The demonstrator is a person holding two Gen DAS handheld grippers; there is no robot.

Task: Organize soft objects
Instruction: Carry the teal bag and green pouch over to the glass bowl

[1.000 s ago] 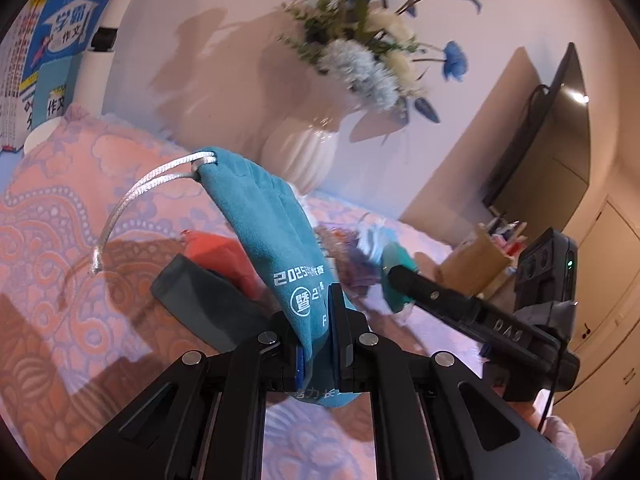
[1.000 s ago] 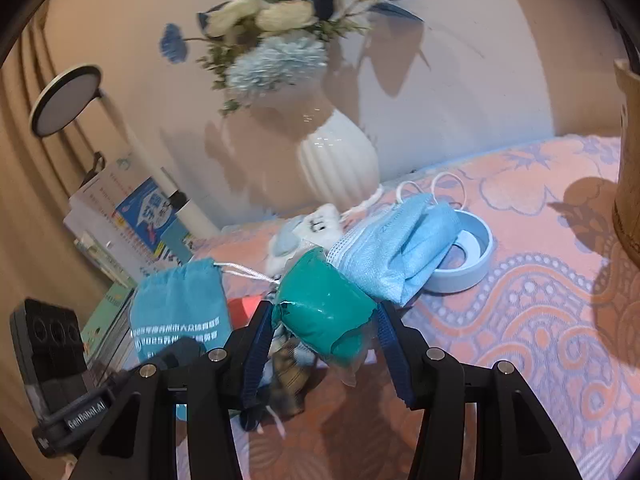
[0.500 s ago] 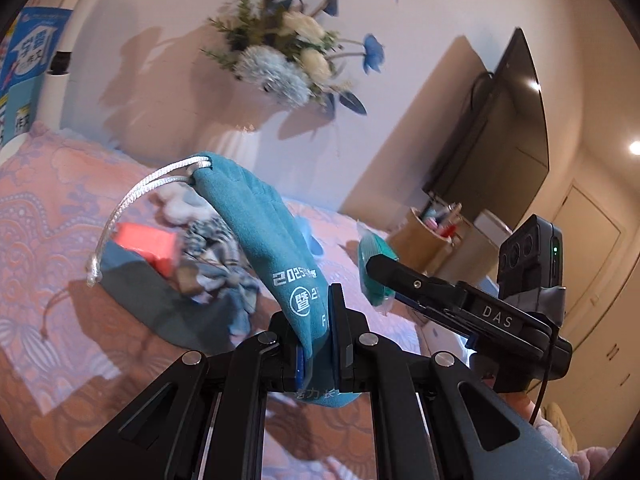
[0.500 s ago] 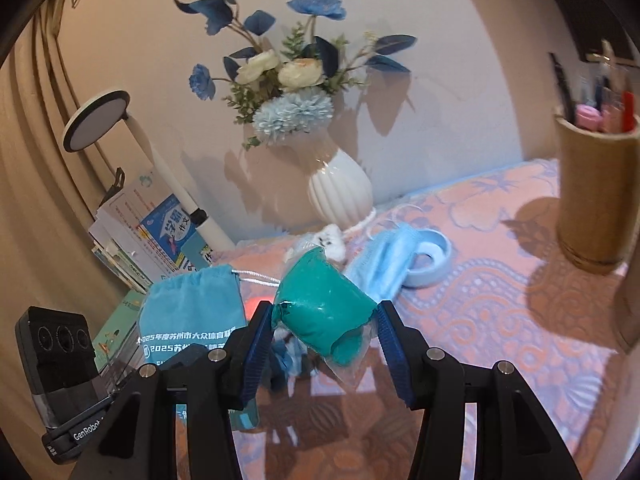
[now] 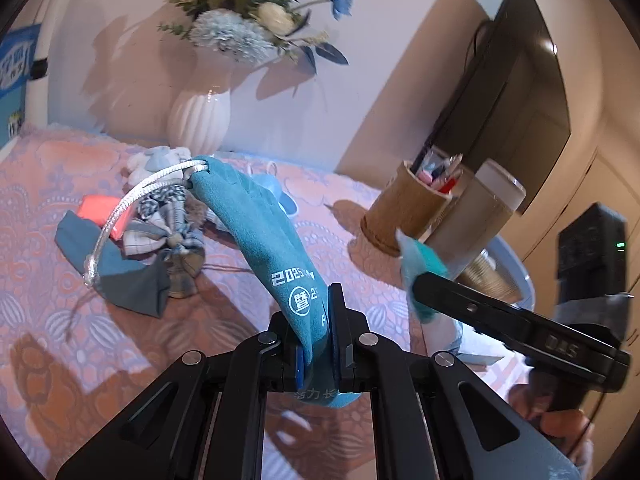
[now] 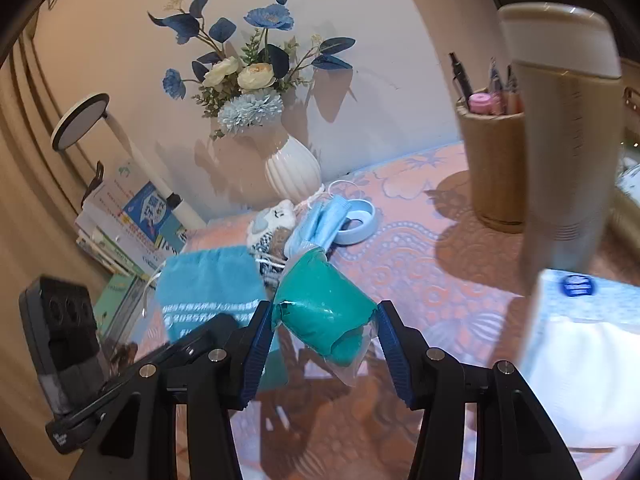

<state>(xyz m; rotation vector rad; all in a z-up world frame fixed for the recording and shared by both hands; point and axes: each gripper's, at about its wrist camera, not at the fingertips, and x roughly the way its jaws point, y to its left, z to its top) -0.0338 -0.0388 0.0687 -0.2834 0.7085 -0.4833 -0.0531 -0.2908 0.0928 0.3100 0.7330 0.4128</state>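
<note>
The left gripper (image 5: pixel 316 344) has its fingers pinched tight on the lower end of a teal suede-like drawstring pouch (image 5: pixel 260 232), which arches up and forward off the tabletop (image 5: pixel 48 304), its white cord (image 5: pixel 120 208) looping down. The right gripper (image 6: pixel 324 336) has its fingers part-way open, grasping a plump green bundle in clear crinkly plastic (image 6: pixel 324 312), held in the air. Beyond, on the peach patterned cloth, lie a dark grey fabric piece (image 5: pixel 128 284), a checked rag doll (image 5: pixel 168 224), a pleated blue face mask (image 6: pixel 324 224) and a ribbed white vase (image 6: pixel 292 172). A round wooden pen holder (image 6: pixel 496 168) stands to the right.
</note>
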